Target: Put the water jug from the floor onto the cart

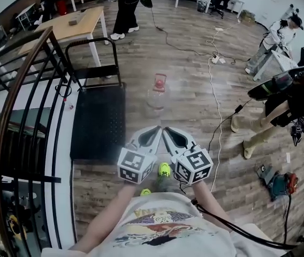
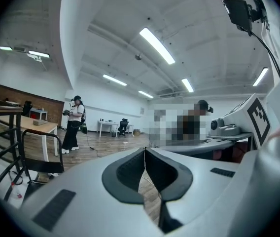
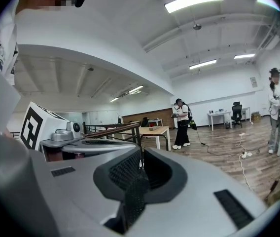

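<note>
**Both grippers shut and empty; jug stands on the floor ahead**

Only the head view shows the water jug [image 1: 157,93]. It is clear with a red top and stands upright on the wooden floor [image 1: 184,74], just beside the right edge of the black cart [image 1: 98,119] and apart from it. The left gripper [image 1: 153,133] and right gripper [image 1: 169,134] are held side by side, tips nearly meeting, aimed toward the jug and short of it.

The 2 gripper views look level across the room and miss the jug. Each shows its own pads pressed together with nothing between them. The left gripper view takes in the cart's handle [image 2: 39,149] and a standing person [image 2: 73,125]; the right gripper view takes in the table [image 3: 155,131] and the neighbouring gripper's marker cube [image 3: 34,125].

The room is a wide office under strip lights. A black railing [image 1: 13,106] borders the cart's left side. Cables [image 1: 212,90] trail over the floor right of the jug, and power tools [image 1: 278,182] lie further right. The floor strip between grippers and jug is bare wood.
</note>
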Demonstrator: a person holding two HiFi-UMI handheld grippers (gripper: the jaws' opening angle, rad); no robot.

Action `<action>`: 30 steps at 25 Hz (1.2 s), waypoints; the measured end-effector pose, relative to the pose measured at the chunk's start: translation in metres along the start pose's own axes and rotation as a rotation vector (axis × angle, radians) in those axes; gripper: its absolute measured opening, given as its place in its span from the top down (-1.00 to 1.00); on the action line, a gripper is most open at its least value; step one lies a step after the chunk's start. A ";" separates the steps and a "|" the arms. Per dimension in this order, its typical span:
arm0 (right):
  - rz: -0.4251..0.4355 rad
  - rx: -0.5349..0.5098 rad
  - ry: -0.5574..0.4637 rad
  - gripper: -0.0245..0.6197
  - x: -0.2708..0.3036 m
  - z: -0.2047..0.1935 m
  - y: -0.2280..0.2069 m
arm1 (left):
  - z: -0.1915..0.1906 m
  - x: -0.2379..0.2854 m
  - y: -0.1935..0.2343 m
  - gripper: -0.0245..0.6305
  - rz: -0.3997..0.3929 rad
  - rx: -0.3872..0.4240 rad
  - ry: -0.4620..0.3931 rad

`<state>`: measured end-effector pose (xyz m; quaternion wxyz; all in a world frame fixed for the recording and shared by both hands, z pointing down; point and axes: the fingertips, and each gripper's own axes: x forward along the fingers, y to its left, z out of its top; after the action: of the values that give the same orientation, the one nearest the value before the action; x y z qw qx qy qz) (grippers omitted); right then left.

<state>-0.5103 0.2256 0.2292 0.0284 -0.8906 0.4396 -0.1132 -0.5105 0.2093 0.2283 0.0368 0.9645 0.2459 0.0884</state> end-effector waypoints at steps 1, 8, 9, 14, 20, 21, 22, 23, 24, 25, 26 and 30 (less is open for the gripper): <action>0.006 0.001 0.001 0.82 0.004 0.001 -0.004 | 0.000 0.004 0.003 0.89 0.008 0.002 0.003; 0.036 0.025 0.006 0.82 0.029 0.003 -0.045 | 0.002 0.049 0.022 0.89 0.035 -0.005 0.020; 0.041 0.028 0.009 0.82 0.032 0.004 -0.053 | 0.002 0.057 0.023 0.89 0.037 -0.007 0.023; 0.055 0.028 0.023 0.82 0.046 0.005 -0.099 | -0.001 0.103 0.029 0.89 0.047 -0.022 0.048; 0.077 0.051 0.030 0.82 0.063 0.008 -0.155 | 0.001 0.161 0.037 0.89 0.071 -0.026 0.061; 0.081 0.055 0.033 0.82 0.065 0.008 -0.163 | 0.001 0.169 0.038 0.89 0.073 -0.028 0.064; 0.086 0.058 0.036 0.82 0.066 0.008 -0.170 | 0.001 0.176 0.038 0.89 0.075 -0.029 0.066; 0.091 0.059 0.040 0.82 0.067 0.007 -0.177 | 0.000 0.184 0.037 0.89 0.078 -0.029 0.068; 0.096 0.057 0.042 0.82 0.068 0.007 -0.185 | 0.000 0.191 0.038 0.89 0.082 -0.028 0.068; 0.100 0.052 0.043 0.82 0.071 0.007 -0.192 | 0.000 0.199 0.039 0.89 0.086 -0.027 0.067; 0.103 0.043 0.045 0.82 0.074 0.007 -0.200 | -0.001 0.207 0.041 0.89 0.091 -0.025 0.068; 0.110 0.018 0.058 0.82 0.084 0.008 -0.223 | -0.001 0.231 0.047 0.89 0.101 -0.014 0.093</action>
<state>-0.2860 0.2953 0.2696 0.0297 -0.8612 0.4875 -0.1409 -0.2894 0.2792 0.2700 0.0274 0.9703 0.1980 0.1365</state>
